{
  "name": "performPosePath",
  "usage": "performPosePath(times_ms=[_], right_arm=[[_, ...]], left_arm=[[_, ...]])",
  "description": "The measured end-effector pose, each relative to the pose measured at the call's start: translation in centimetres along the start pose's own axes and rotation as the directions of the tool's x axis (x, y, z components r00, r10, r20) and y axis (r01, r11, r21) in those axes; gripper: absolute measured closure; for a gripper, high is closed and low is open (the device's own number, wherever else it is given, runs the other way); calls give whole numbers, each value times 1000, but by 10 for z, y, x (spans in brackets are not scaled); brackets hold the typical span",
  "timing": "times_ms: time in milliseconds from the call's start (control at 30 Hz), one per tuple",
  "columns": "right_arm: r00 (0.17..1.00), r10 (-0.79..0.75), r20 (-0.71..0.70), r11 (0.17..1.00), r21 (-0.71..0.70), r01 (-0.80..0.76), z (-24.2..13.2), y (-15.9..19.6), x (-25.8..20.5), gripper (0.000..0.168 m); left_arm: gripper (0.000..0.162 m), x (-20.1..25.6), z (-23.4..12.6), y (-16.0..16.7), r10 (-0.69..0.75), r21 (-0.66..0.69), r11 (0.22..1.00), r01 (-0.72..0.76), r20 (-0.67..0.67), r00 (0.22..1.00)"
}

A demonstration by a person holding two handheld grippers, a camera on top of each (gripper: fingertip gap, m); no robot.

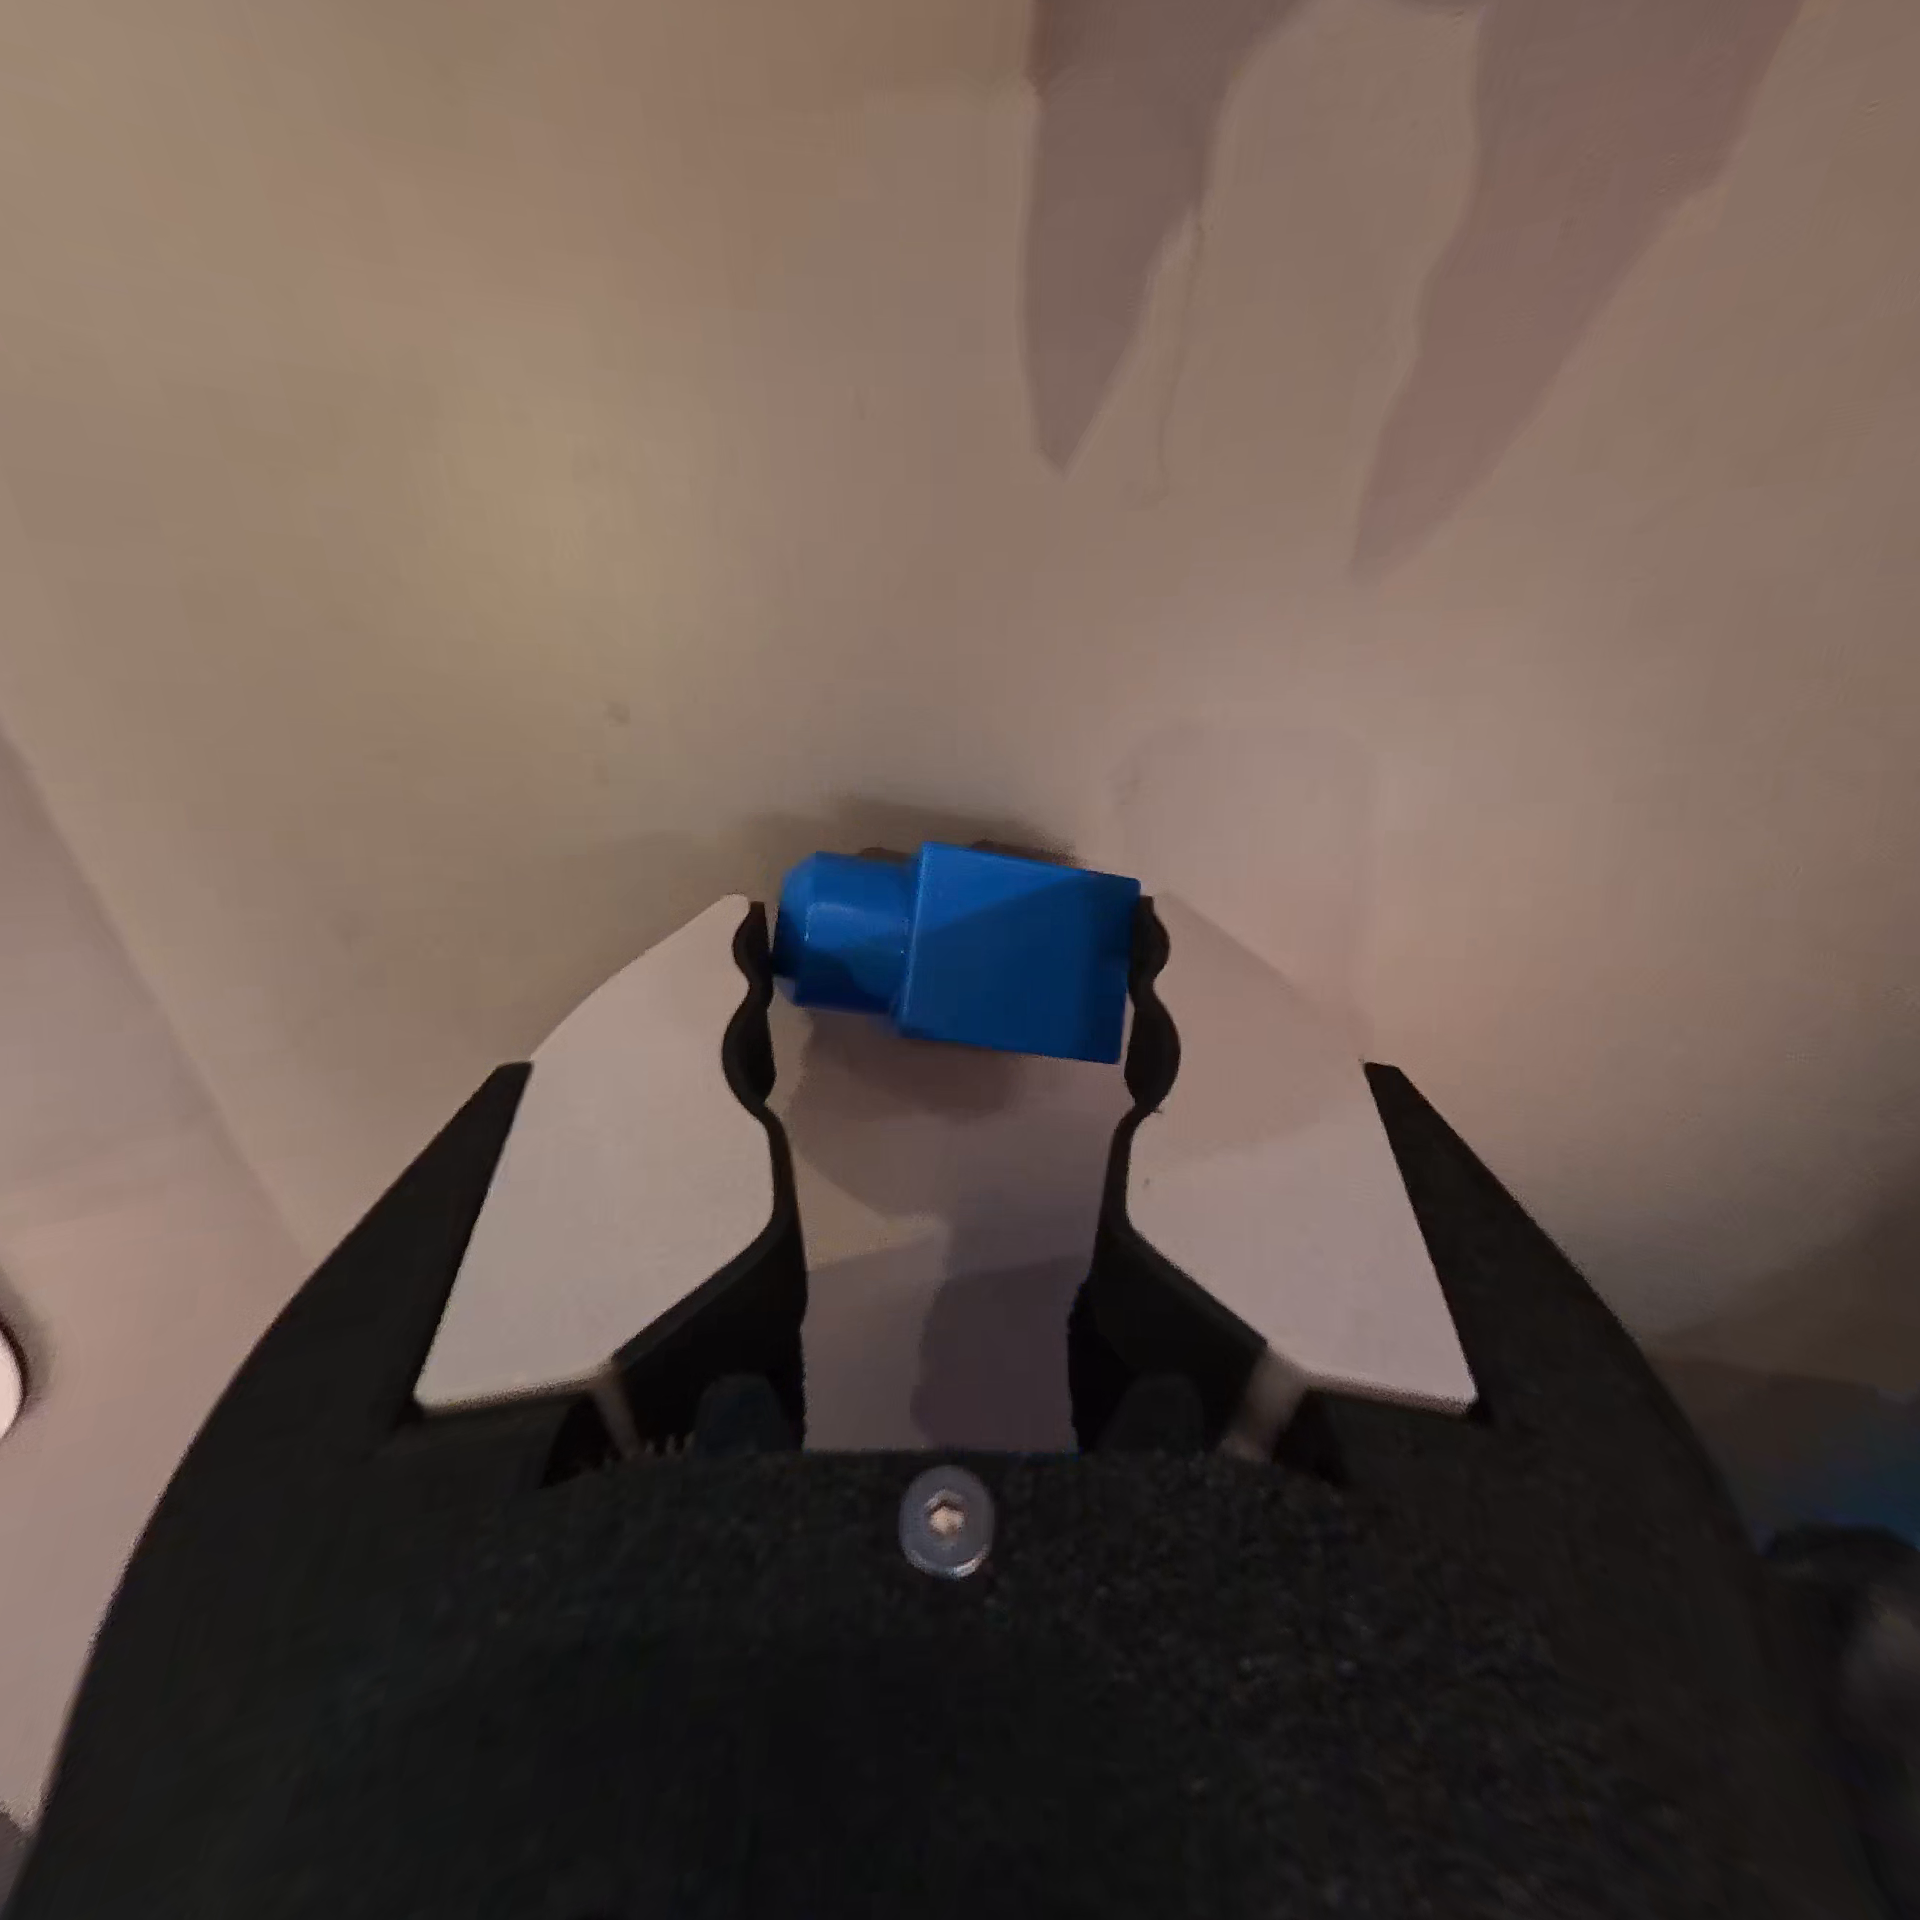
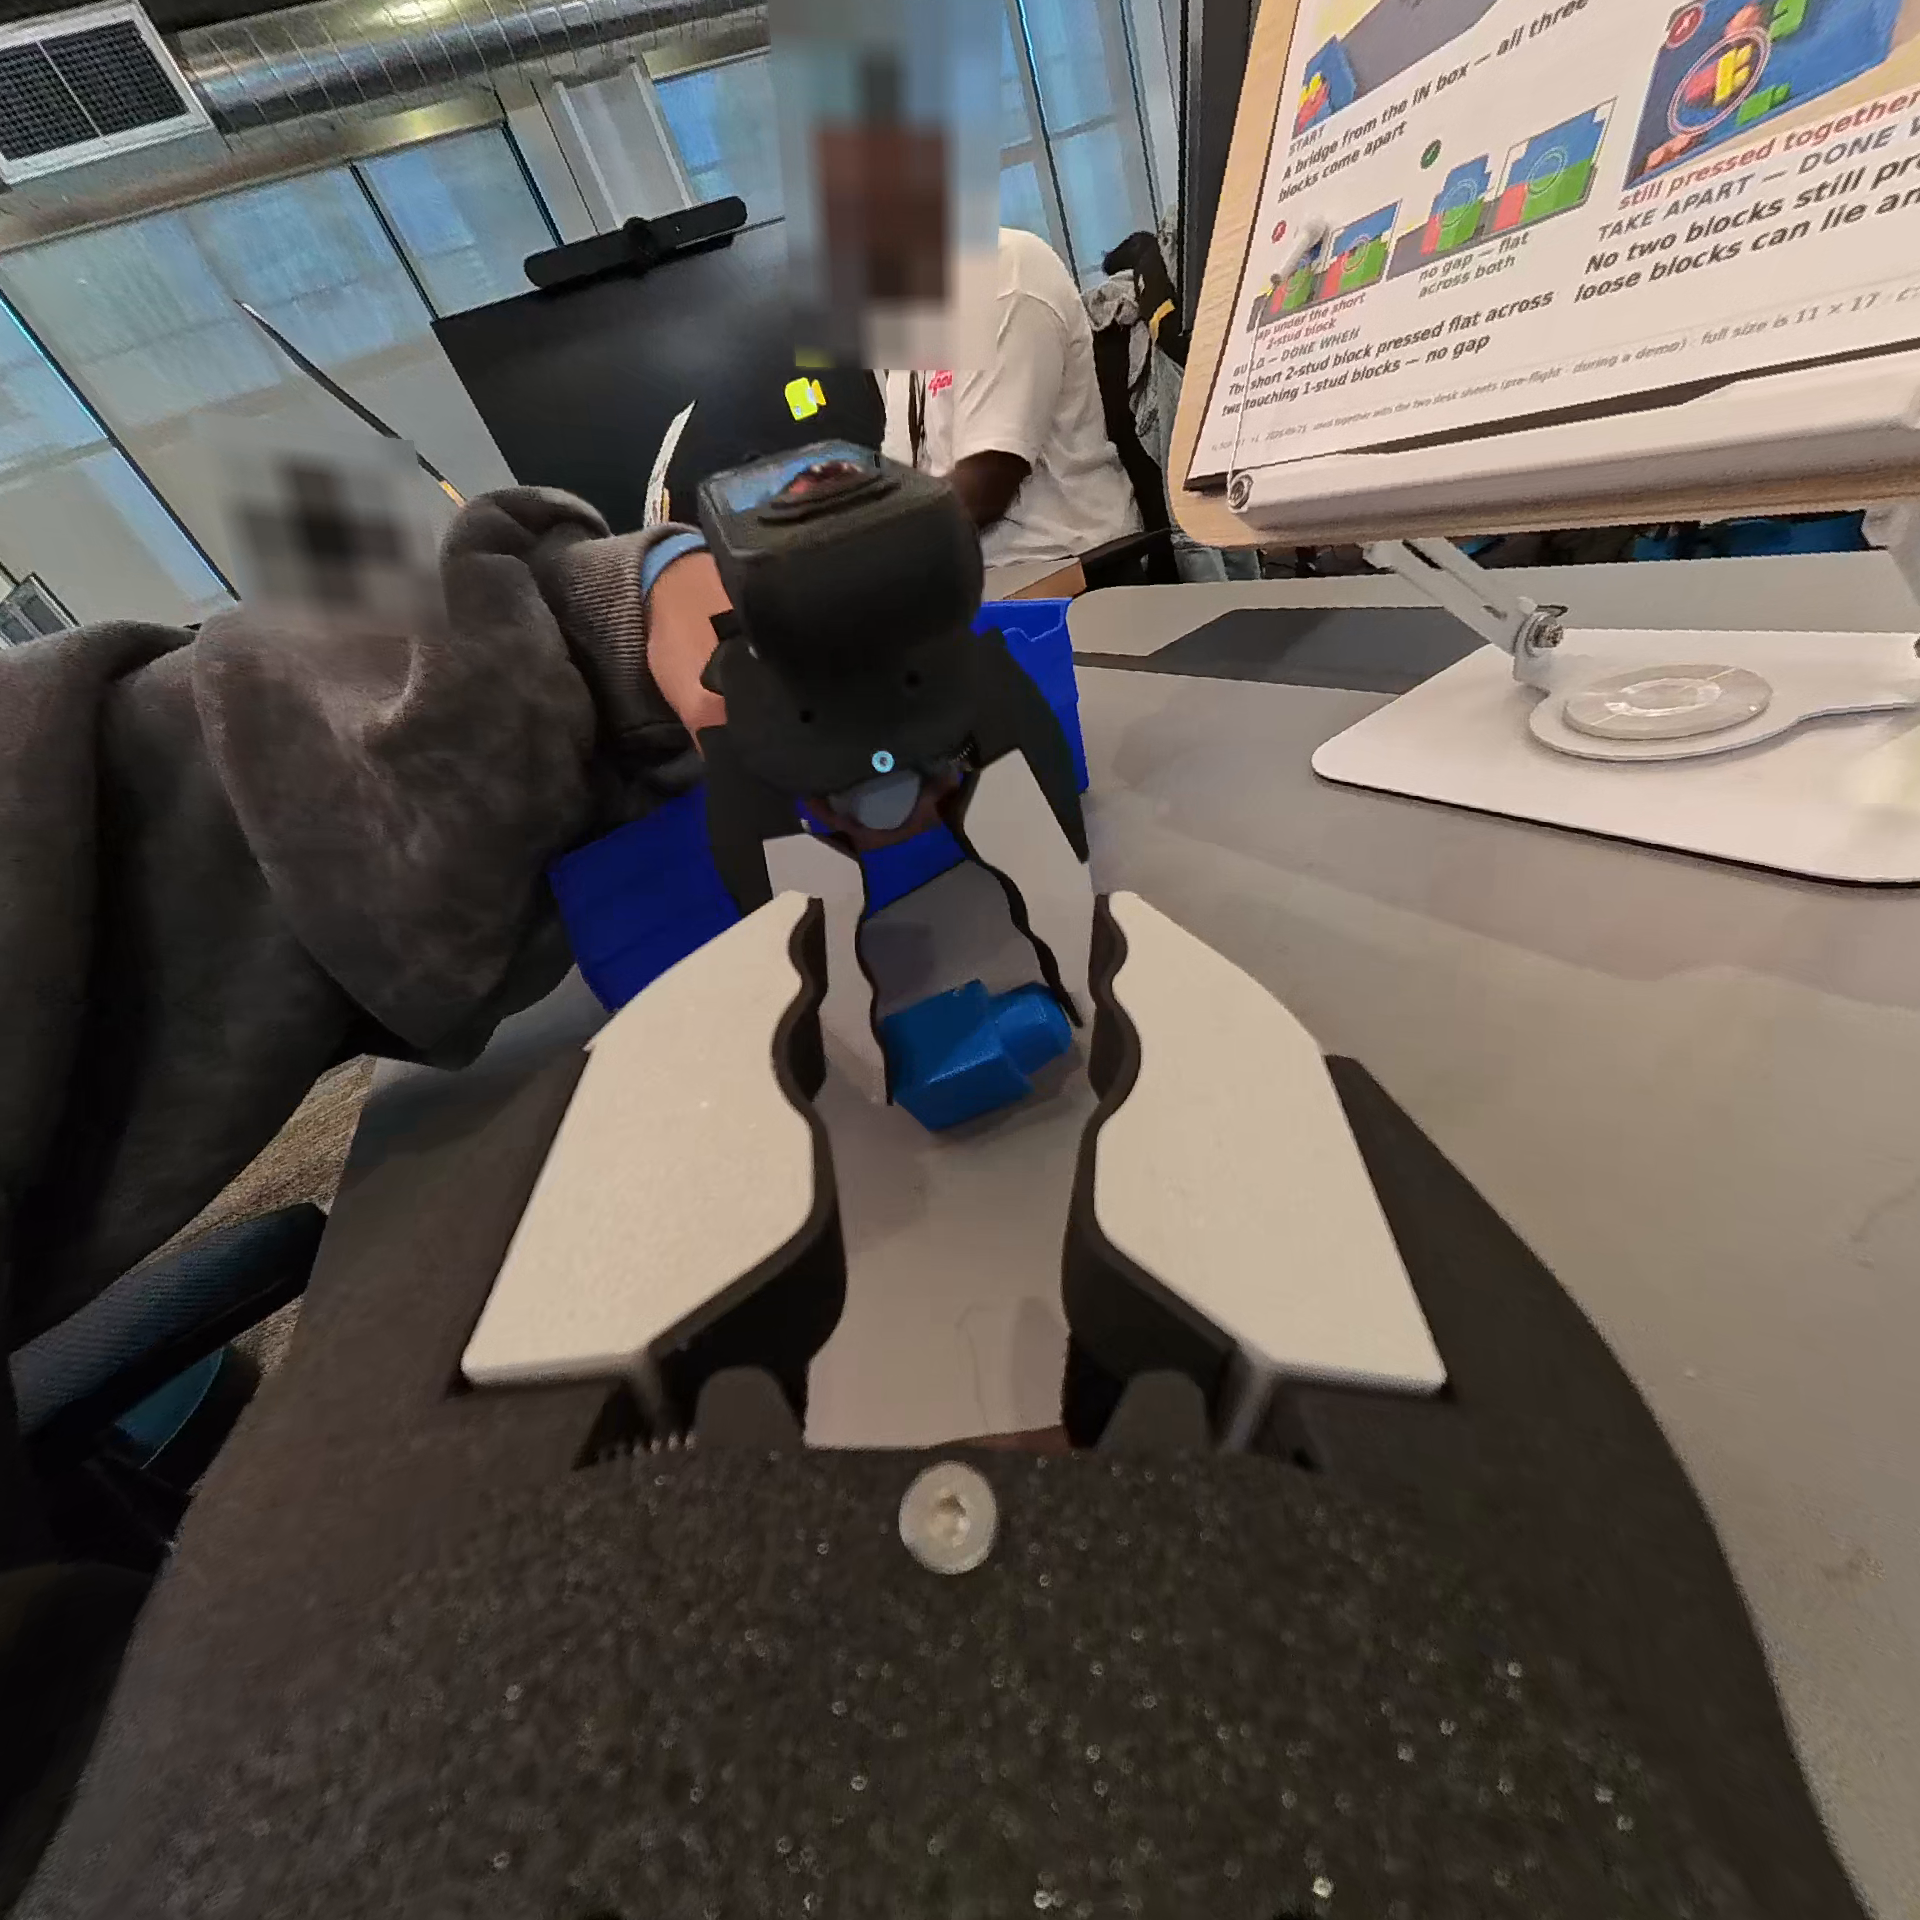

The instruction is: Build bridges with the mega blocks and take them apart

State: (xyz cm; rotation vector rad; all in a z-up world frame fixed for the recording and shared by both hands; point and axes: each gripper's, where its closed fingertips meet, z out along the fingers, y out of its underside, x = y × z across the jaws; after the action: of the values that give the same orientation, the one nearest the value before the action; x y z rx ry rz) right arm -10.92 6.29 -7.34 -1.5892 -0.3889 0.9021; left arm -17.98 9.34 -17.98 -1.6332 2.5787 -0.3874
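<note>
A blue one-stud mega block (image 1: 997, 966) lies on its side on the grey table (image 1: 520, 520), stud pointing left. My left gripper (image 1: 951, 961) points down at it, and its black pads touch the stud end and the base end, so it is shut on the block. In the right wrist view the same block (image 2: 971, 1055) sits on the table in the left gripper (image 2: 977, 1049), held by a hand in a dark grey sleeve (image 2: 312, 831). My right gripper (image 2: 956, 935) is open and empty, low over the table, tips just short of the block.
A blue bin (image 2: 623, 914) stands behind the left gripper. An instruction sheet on a tilted board (image 2: 1558, 208) with a white stand base (image 2: 1621, 748) is at the right. People stand beyond the table's far edge. Bare grey table (image 2: 1455, 1039) lies to the right. Some 12 cm of space lies between my two pairs of fingers.
</note>
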Motion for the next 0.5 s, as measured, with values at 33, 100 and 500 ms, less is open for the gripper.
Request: performPosePath(times_ms=[33, 100, 500], right_arm=[[1000, 5, 2, 1000, 1, -5, 0, 0, 0, 120], [1000, 15, 8, 1000, -2, -15, 0, 0, 0, 120], [998, 53, 34, 998, -43, -51, 5, 8, -2, 120]], left_arm=[[96, 1, 1, -2, 7, 2, 1000, -7, -11, 1000], [96, 1, 1, -4, 35, 2, 999, -35, -18, 999], [86, 14, -93, 13, -33, 71, 997, 17, 230, 973]])
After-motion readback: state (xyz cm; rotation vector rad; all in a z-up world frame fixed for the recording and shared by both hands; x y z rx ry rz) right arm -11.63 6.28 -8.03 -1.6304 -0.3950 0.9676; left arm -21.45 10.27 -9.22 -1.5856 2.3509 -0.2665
